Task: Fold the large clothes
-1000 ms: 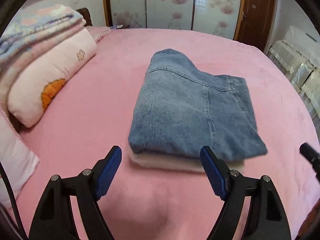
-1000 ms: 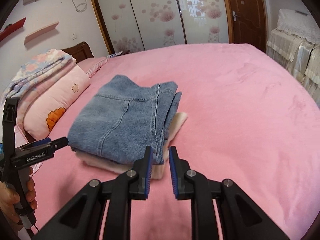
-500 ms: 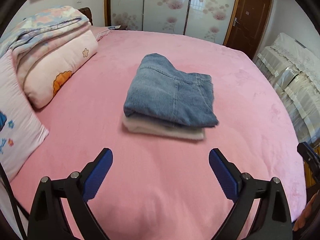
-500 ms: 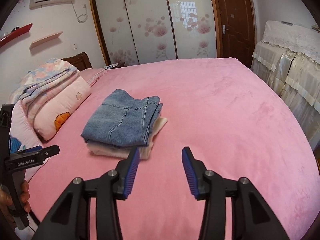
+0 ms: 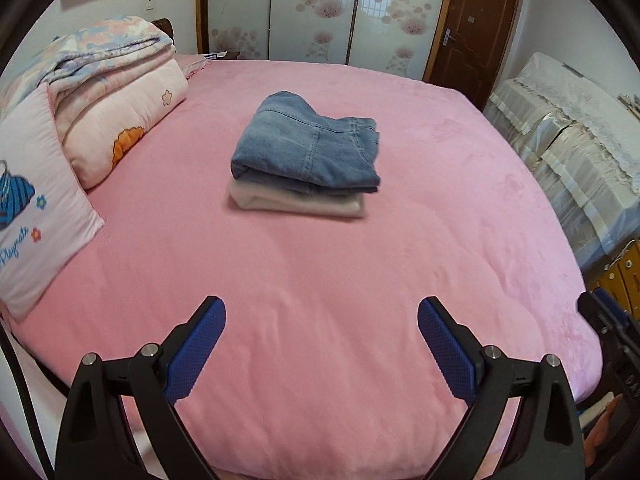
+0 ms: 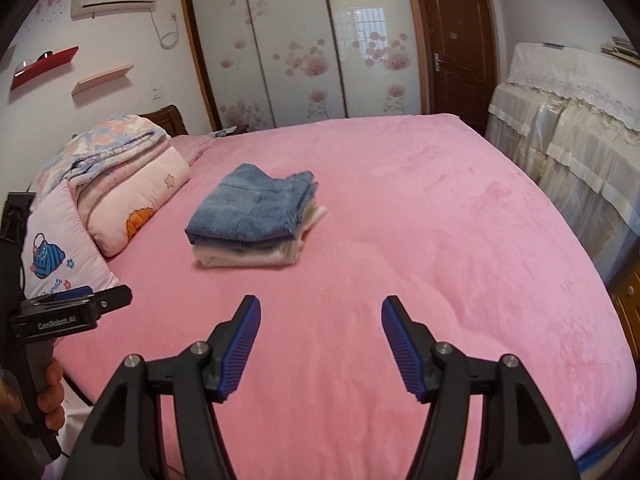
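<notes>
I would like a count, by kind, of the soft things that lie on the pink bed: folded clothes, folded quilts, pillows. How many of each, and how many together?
Folded clothes: 2, the blue jeans on top of a cream garment.
Folded quilts: 2, the floral quilt on top of the pink quilt.
Pillows: 1, the printed pillow.
Total: 5

The bed cover (image 5: pixel 320 280) is plain pink, the folded jeans (image 5: pixel 308 148) faded blue over a cream garment (image 5: pixel 296 202), the pillow (image 5: pixel 28 208) pale pink with a blue print, and the wardrobe doors (image 6: pixel 296 40) white with pink blossoms.
</notes>
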Available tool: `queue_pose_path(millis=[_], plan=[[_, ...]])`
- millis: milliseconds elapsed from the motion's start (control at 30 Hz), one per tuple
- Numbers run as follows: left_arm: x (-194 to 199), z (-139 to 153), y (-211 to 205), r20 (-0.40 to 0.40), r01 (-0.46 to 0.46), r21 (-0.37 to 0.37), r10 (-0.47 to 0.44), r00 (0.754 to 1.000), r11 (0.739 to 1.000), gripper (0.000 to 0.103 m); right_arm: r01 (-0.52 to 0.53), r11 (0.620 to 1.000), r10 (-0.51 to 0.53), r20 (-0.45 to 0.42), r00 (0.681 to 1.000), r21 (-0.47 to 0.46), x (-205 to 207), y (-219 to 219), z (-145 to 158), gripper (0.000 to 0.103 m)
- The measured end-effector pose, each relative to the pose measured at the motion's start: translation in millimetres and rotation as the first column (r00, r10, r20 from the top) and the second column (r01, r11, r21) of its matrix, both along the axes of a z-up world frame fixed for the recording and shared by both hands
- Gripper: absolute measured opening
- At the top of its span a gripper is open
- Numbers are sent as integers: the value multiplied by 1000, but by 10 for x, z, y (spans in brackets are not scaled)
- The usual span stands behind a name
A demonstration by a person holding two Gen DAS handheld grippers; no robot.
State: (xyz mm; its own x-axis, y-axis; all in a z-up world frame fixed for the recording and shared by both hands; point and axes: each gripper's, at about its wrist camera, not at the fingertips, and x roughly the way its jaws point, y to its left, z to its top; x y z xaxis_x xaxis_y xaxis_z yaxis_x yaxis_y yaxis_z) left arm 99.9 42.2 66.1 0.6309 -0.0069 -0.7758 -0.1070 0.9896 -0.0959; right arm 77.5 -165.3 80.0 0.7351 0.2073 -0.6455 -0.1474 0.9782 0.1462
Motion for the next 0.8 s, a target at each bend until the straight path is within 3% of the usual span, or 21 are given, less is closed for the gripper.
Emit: queue_pose_path(millis=[467, 800], plan=[[-878, -110, -548, 76, 20, 88, -26, 997, 996, 96, 52, 999, -52, -1, 999, -1, -803, -24, -167, 64], [-1043, -255, -695, 51, 32, 92, -37, 998, 995, 96, 29, 1000, -30, -41, 999, -11, -951, 68, -387, 64]])
